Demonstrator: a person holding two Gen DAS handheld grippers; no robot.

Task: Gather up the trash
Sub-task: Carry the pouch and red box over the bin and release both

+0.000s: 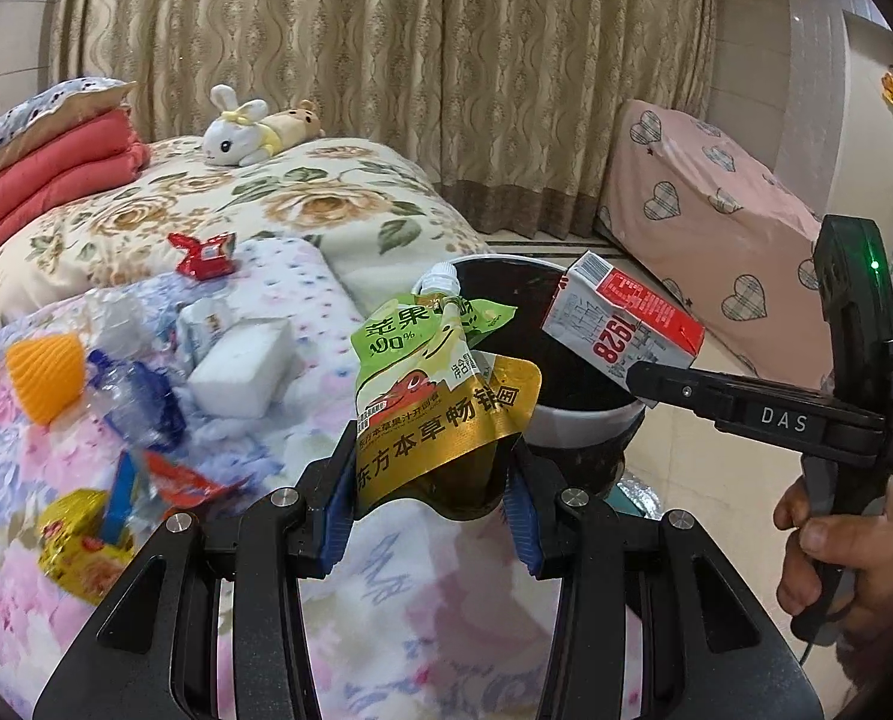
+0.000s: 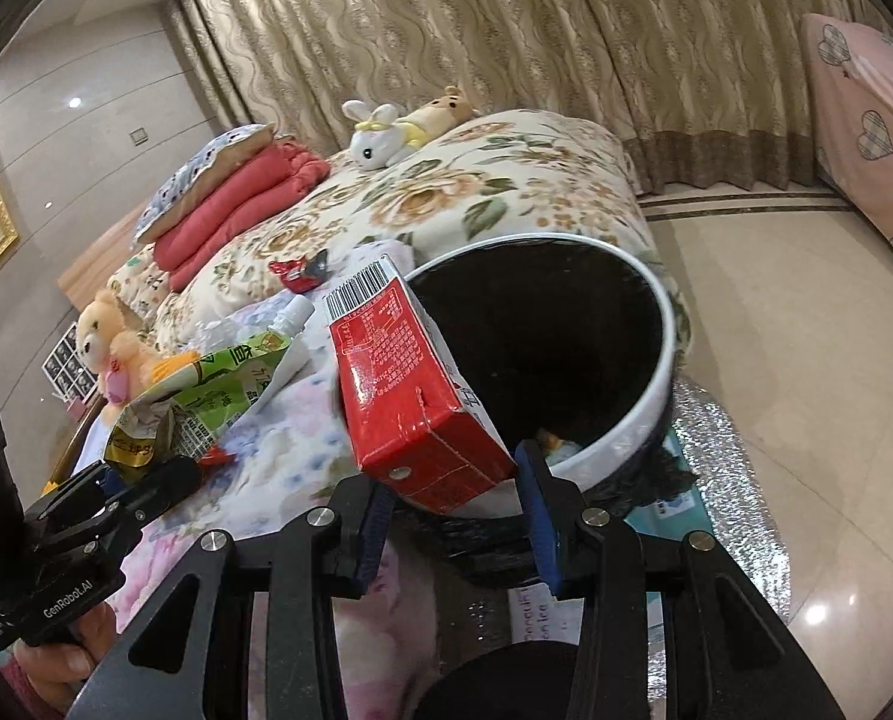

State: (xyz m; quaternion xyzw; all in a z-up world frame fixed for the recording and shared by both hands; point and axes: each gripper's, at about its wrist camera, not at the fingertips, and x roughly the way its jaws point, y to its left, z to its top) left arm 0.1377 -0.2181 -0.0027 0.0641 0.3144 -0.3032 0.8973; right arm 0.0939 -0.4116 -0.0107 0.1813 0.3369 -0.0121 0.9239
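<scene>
Jaws of the left gripper (image 1: 431, 495) pinch a green juice pouch (image 1: 440, 384); right gripper (image 2: 455, 519) clamps a red carton (image 2: 410, 396), both held just at the black-lined bin (image 2: 668, 360) beside the bed (image 1: 302, 198). More wrappers, e.g. 1 red one (image 1: 203, 255), lie on the floral bedding; beige curtain (image 1: 386, 60) behind, tiled floor (image 2: 776, 276) w/ glare.

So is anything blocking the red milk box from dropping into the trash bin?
Nothing visible. The red milk box, held in the right gripper, hangs at the bin's open mouth. The juice pouch is off to the side.
</scene>
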